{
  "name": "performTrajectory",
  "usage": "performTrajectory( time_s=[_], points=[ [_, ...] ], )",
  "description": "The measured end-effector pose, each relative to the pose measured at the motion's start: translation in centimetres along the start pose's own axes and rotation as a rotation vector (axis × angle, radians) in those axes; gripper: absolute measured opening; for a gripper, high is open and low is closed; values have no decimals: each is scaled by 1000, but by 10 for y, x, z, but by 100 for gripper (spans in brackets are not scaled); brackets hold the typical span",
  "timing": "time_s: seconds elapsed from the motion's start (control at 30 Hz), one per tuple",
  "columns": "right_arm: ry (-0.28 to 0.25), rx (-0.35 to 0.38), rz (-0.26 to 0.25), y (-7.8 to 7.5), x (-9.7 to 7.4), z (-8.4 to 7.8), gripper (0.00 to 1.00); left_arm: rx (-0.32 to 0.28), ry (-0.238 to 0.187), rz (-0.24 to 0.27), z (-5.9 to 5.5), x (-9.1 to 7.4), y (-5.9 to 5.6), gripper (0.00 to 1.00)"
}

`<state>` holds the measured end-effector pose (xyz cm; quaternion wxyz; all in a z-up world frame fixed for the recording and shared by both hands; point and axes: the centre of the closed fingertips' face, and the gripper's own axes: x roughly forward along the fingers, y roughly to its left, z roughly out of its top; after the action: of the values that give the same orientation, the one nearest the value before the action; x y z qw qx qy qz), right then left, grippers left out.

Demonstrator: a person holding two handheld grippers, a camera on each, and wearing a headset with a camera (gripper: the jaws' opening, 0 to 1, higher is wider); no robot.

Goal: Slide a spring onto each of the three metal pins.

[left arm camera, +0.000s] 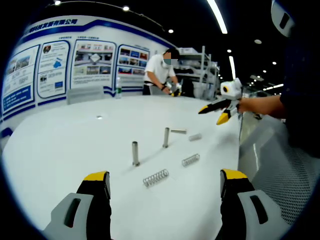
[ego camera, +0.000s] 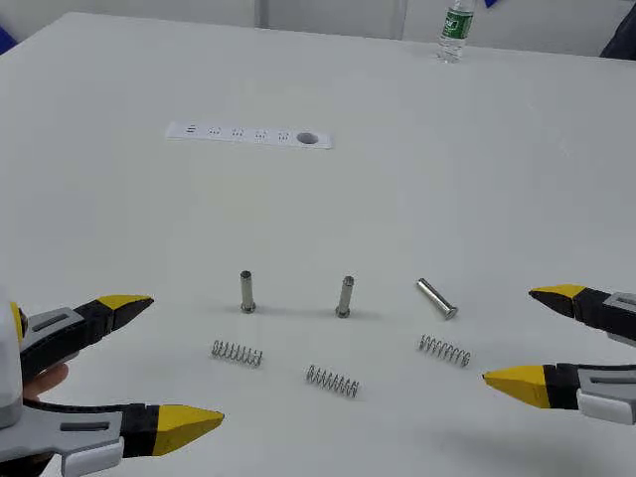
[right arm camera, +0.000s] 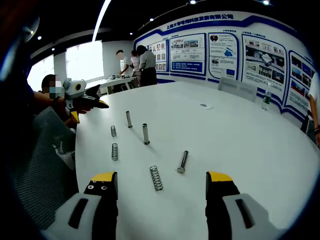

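Note:
Three metal pins sit mid-table: the left pin [ego camera: 246, 291] and the middle pin [ego camera: 345, 296] stand upright, and the right pin [ego camera: 436, 298] lies on its side. In front of each lies a spring: left spring [ego camera: 237, 353], middle spring [ego camera: 332, 382], right spring [ego camera: 443, 350]. My left gripper [ego camera: 174, 363] is open at the lower left, short of the left spring [left arm camera: 155, 177]. My right gripper [ego camera: 537, 340] is open at the lower right, beside the right spring [right arm camera: 156, 177] and the lying pin [right arm camera: 182, 162]. Nothing is held by either one.
A white power strip [ego camera: 248, 135] lies farther back on the white table [ego camera: 477, 169]. A plastic bottle [ego camera: 455, 30] stands at the far edge. Other people stand at benches in the background of the gripper views.

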<state>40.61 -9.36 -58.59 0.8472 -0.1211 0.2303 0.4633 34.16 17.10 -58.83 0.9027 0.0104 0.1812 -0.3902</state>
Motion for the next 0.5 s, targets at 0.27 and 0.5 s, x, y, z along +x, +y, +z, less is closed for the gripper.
performTrajectory(
  time_s=[0.27, 0.5],
  points=[
    [45, 13, -35, -16, 18, 13, 56, -2, -4, 1, 1, 1, -1, 93],
    [118, 9, -67, -28, 40, 18, 43, 2, -7, -1, 2, 2, -1, 92]
  ],
)
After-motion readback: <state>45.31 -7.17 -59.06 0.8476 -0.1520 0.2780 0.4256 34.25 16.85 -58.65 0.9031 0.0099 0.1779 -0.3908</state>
